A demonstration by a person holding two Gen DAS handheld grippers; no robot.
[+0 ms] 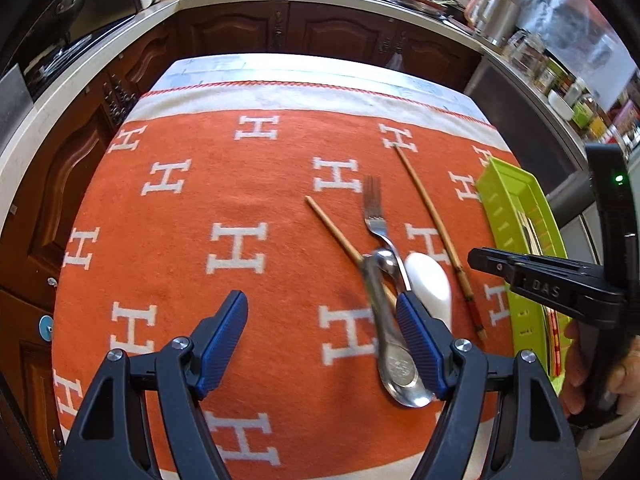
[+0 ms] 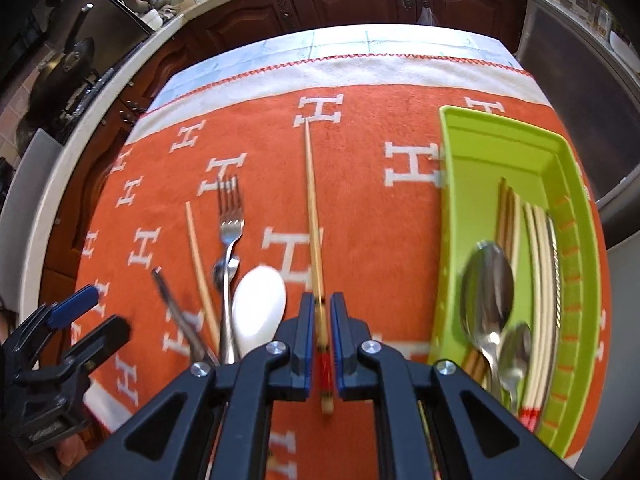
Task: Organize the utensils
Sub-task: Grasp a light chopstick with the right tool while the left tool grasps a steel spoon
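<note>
My left gripper (image 1: 324,332) stands wide open over the orange cloth with nothing between its pads. A blurred steel spoon (image 1: 394,364) lies right beside its right-hand pad (image 1: 420,344); I cannot tell if they touch. Beyond lie a fork (image 1: 374,212), a white ceramic spoon (image 1: 430,284) and a bare chopstick (image 1: 340,236). My right gripper (image 2: 322,316) points down over a second chopstick (image 2: 312,200), whose red-banded end shows between its jaws. They stand only narrowly apart, with a thin gap on each side. The green tray (image 2: 450,184) at the right holds chopsticks and steel spoons (image 2: 486,280).
The table with the orange H-patterned cloth (image 1: 240,168) is ringed by dark wooden cabinets (image 1: 336,32) and a crowded counter. A hand (image 1: 580,372) holds the right gripper's handle beside the tray's near end. The cloth's left half (image 1: 160,220) carries no objects.
</note>
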